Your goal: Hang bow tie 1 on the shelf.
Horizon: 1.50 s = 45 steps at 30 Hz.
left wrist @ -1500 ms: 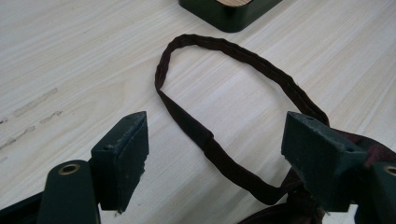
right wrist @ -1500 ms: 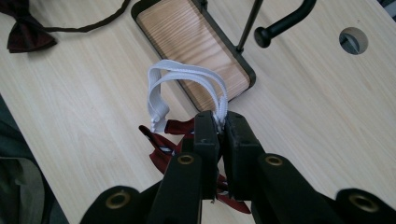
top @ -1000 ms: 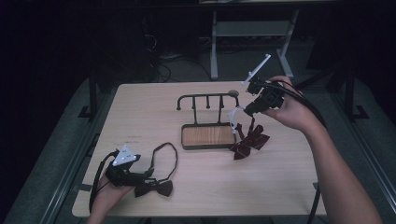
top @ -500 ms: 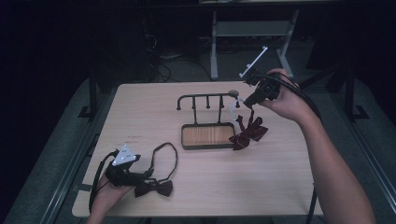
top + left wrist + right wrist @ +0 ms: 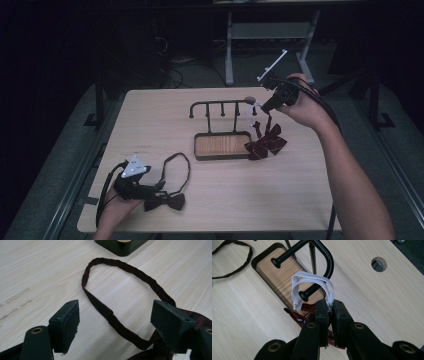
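Left tool (image 5: 150, 190): jaws spread, resting on surface (image 5: 165, 115) beside dark bow tie (image 5: 167, 201). Right tool (image 5: 329, 308): clenched on white elastic loop (image 5: 310, 283) of striped bow tie (image 5: 265, 142), at rack peg (image 5: 308, 293). Risk: loop misses peg; tug tips rack (image 5: 222, 127).

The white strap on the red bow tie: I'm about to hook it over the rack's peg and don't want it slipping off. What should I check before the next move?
1. Right gripper shut on the white strap: ok.
2. Strap loop open and held at the peg tip: ok.
3. Loop fully over the peg: cannot tell.
4. Red bow tie hanging below the strap, beside the rack's wooden base: ok.
5. Left gripper open, resting at the dark bow tie's band, away from the rack: ok.
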### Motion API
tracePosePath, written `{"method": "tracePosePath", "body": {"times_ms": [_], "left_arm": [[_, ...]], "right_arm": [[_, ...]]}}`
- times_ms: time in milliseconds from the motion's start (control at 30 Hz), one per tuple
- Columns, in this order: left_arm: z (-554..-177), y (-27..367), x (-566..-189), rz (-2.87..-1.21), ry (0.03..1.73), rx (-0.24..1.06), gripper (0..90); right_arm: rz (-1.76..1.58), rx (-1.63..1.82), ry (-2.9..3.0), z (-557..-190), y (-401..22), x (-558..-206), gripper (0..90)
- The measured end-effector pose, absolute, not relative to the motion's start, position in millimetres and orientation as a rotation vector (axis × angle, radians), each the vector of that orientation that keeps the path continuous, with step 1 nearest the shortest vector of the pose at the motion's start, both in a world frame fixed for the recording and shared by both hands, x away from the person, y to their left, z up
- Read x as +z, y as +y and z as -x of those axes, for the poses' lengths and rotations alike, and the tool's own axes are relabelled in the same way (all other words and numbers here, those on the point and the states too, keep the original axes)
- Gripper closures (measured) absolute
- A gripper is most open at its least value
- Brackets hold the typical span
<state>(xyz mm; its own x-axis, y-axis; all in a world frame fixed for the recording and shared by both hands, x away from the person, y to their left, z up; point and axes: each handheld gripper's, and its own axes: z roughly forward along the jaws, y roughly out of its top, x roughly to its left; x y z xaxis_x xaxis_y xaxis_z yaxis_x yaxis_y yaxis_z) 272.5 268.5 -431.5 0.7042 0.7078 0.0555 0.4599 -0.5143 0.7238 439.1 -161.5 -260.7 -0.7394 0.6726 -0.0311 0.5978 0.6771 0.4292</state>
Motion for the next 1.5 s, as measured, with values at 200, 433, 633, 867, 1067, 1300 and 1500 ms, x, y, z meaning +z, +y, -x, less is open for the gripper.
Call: {"method": "tracePosePath", "body": {"times_ms": [200,433,633,867,1067,1300,1500], "left_arm": [[-272,268,-432,-2.199,0.890,0.453,23.6],[-272,267,-432,-2.192,0.895,0.453,23.6],[-272,267,-432,-2.196,0.896,0.450,23.5],[-272,267,-433,-2.196,0.900,0.447,23.5],[-272,266,-433,-2.193,0.897,0.450,23.6],[-272,266,-434,-2.199,0.893,0.451,23.5],[-272,266,-434,-2.195,0.899,0.451,23.5]], "right_arm": [[-1.048,0.602,2.698,-443,-162,-268,82.7],[-1.056,0.606,2.712,-443,-161,-275,81.2],[-1.067,0.645,2.714,-440,-167,-280,79.3],[-1.079,0.699,2.739,-435,-177,-286,73.9],[-1.087,0.729,2.749,-427,-187,-298,68.4],[-1.113,0.789,2.757,-420,-198,-311,64.6],[-1.132,0.804,2.773,-415,-204,-320,60.2]]}}
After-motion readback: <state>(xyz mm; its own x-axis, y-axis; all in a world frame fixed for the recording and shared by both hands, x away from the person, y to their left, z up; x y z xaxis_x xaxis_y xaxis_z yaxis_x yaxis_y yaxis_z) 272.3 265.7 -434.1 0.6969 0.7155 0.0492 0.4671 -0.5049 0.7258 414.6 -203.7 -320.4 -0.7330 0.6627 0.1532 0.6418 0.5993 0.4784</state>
